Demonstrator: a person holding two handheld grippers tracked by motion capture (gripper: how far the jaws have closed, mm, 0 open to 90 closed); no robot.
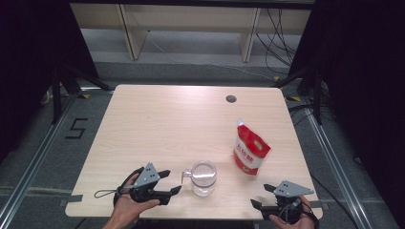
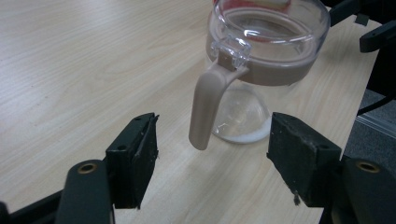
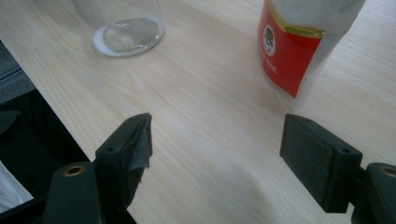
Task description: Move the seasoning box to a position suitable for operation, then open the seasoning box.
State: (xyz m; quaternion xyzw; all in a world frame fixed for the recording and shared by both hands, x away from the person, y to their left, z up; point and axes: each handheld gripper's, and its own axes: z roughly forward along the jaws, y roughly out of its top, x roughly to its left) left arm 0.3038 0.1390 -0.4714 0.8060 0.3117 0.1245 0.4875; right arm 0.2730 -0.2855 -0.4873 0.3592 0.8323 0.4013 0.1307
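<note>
A clear glass jug [image 1: 203, 177] with a beige handle [image 2: 208, 102] stands near the table's front edge, a thin layer of white powder in its bottom [image 3: 128, 32]. My left gripper [image 1: 173, 181] sits just left of it and is open; in the left gripper view the handle hangs ahead of the gap [image 2: 215, 142], untouched by either pad. A red and white pouch [image 1: 250, 150] stands upright to the jug's right. My right gripper [image 1: 261, 195] rests open at the front right corner, with the pouch [image 3: 299, 51] a short way ahead of its empty jaws [image 3: 217, 140].
The light wooden table [image 1: 157, 124] has a round cable hole [image 1: 231, 98] at the back right. Its front edge runs just under both hands. Stand legs and cables lie on the floor at both sides, and a pale shelf frame stands behind.
</note>
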